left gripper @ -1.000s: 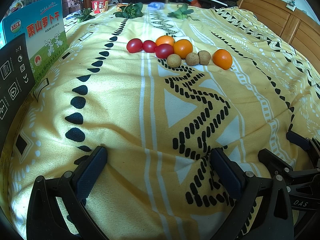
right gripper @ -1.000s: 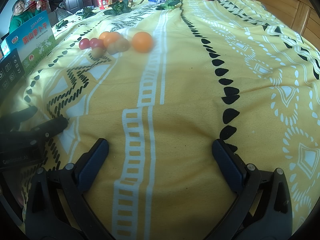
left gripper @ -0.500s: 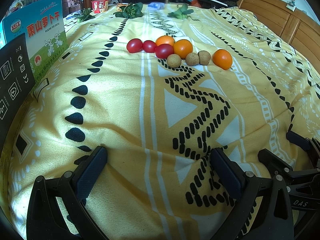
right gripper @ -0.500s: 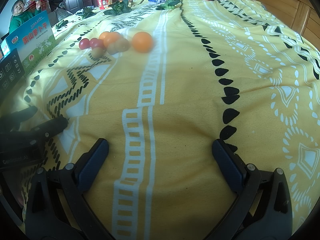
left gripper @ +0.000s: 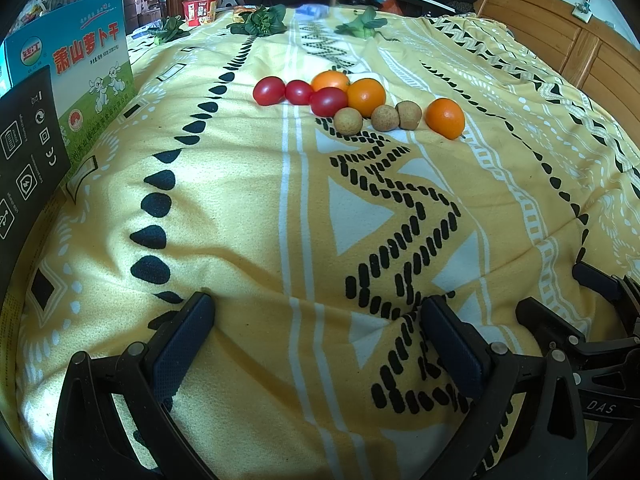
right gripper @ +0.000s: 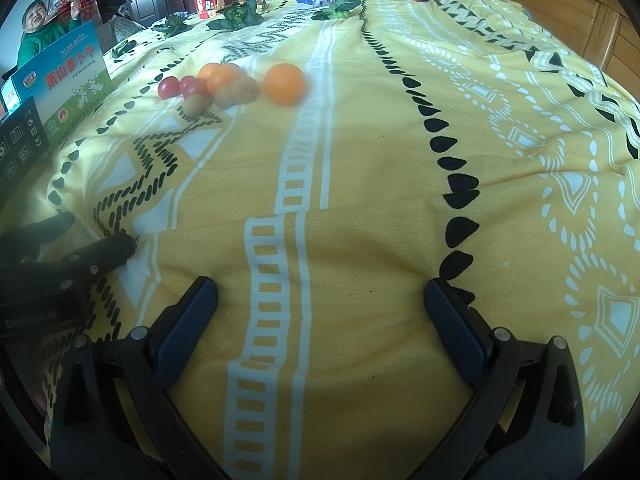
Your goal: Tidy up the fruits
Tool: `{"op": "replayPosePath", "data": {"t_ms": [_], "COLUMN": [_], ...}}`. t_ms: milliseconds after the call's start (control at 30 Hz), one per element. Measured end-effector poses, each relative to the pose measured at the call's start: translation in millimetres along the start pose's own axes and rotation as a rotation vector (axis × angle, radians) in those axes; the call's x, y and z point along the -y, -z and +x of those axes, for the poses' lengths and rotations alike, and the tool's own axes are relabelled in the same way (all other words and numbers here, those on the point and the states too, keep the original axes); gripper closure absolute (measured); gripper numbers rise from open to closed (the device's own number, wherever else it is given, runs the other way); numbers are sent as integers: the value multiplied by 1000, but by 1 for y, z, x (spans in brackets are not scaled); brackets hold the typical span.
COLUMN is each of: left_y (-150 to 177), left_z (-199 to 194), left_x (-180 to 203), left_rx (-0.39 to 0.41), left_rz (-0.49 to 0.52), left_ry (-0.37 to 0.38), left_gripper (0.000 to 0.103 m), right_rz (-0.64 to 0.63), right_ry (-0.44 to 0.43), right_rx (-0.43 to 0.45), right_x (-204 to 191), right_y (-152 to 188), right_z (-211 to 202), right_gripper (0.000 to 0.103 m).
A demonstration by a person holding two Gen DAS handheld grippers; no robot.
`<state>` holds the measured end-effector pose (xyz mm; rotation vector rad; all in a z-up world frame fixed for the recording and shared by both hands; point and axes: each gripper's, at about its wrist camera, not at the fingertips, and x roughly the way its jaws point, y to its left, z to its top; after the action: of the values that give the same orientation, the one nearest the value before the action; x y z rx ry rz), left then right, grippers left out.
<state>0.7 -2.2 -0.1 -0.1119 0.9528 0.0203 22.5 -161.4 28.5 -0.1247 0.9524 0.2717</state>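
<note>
A cluster of fruit lies on the yellow patterned bedspread (left gripper: 240, 200), far ahead of both grippers. It holds three red tomatoes (left gripper: 269, 90), three oranges (left gripper: 445, 117) and three small brown fruits (left gripper: 348, 121). The right wrist view shows the same cluster at upper left, with one orange (right gripper: 285, 83) apart on the right. My left gripper (left gripper: 316, 320) is open and empty, resting low on the bedspread. My right gripper (right gripper: 320, 304) is open and empty too. The right gripper shows at the lower right of the left wrist view (left gripper: 580, 320), and the left gripper at the left of the right wrist view (right gripper: 60, 256).
A blue and green printed box (left gripper: 80, 72) and a black box (left gripper: 24, 168) stand at the left edge. Leafy greens (left gripper: 262, 20) and a red cup (left gripper: 199, 11) lie at the far end. A wooden headboard (left gripper: 580, 52) runs along the right. A person (right gripper: 38, 34) sits far left.
</note>
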Motion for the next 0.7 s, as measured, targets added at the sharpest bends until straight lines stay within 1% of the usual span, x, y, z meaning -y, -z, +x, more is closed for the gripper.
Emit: {"op": "replayPosePath", "data": {"t_ms": [700], "left_y": [0], "left_z": [0], "left_x": [0], "left_rx": [0], "left_rz": [0], "left_ry": [0], "left_gripper": [0], "right_rz": [0], "right_ry": [0], "right_rx": [0], "right_x": [0], "right_y": [0], "right_z": [0], "right_gripper": [0]}}
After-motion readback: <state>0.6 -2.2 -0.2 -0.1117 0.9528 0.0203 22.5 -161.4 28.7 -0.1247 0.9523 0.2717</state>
